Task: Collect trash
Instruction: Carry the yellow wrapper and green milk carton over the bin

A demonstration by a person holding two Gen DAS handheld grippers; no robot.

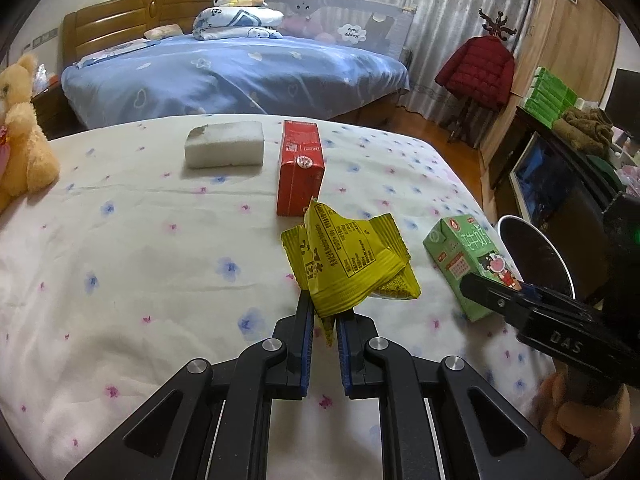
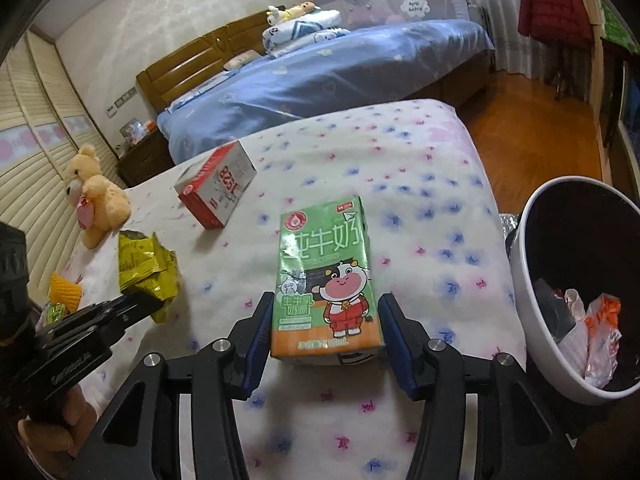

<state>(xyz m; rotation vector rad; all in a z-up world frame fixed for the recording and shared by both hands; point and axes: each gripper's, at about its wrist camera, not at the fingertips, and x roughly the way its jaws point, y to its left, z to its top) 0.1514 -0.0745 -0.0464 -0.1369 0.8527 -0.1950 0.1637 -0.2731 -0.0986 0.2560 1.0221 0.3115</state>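
1. My left gripper [image 1: 325, 312] is pinched nearly shut on the crumpled yellow wrapper [image 1: 352, 260], lifted above the flowered bedsheet [image 1: 140, 240].
2. My right gripper [image 2: 326, 334] stands half open around the near end of the green milk carton [image 2: 326, 276]; its pads sit just beside the carton's sides, and I cannot tell whether they touch.
3. The red carton [image 1: 300, 168] lies farther off.
4. The trash bin [image 2: 532, 280] stands at the bed's right edge, right of my right gripper.
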